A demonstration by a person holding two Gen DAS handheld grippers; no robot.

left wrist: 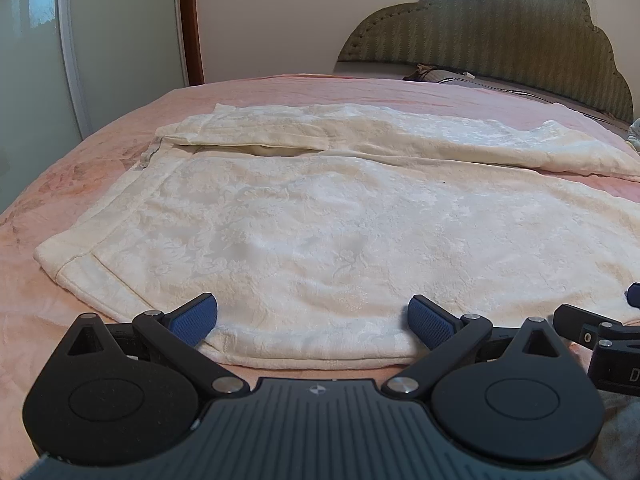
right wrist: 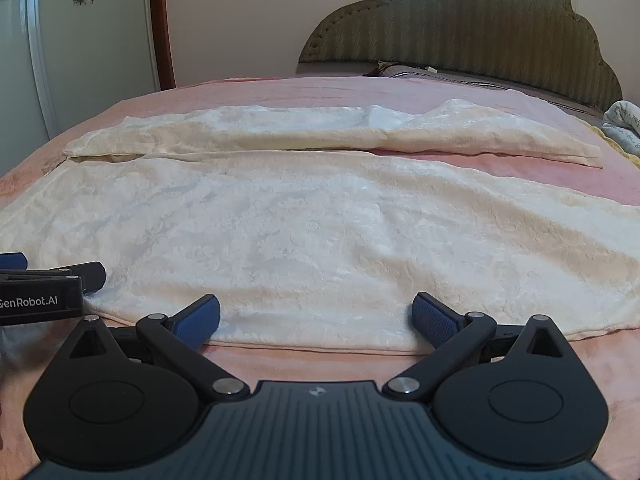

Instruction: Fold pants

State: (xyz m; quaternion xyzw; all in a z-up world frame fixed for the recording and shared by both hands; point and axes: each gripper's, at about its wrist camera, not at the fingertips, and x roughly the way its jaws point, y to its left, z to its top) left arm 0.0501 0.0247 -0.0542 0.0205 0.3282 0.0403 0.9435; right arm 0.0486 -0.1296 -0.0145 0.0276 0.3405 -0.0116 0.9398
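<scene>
Two hand-held grippers poised low over a bed, seen along their own fingers. The pants (left wrist: 320,216), cream-white with a faint floral weave, lie spread flat on a pink bedspread (left wrist: 100,152); the waistband lies at the left of the left wrist view, and the two legs run off toward the right, the nearer leg broad in the foreground and the farther leg (right wrist: 320,132) lying roughly parallel behind it, a strip of pink showing between them toward the right. The left gripper (left wrist: 313,320) is held level and low, facing across the garment, its blue-padded fingers (left wrist: 194,322) spread wide with nothing between them; the tips rest at or just over the near hem edge of the cloth, though actual contact cannot be judged. The right gripper (right wrist: 316,320) takes the same pose just beside it, further along the near leg: jaws wide apart, empty, blue pads (right wrist: 434,322) at the near edge of the fabric. Each tool appears at the margin of the other's view, the right gripper at the right edge of the left wrist view and the left gripper, bearing white lettering, at the left edge of the right wrist view, so the two sit side by side. Beyond the pants stand an olive scalloped headboard (left wrist: 500,36), a pillow (right wrist: 412,71) at its foot, and a pale wardrobe door (left wrist: 36,60) at left.
</scene>
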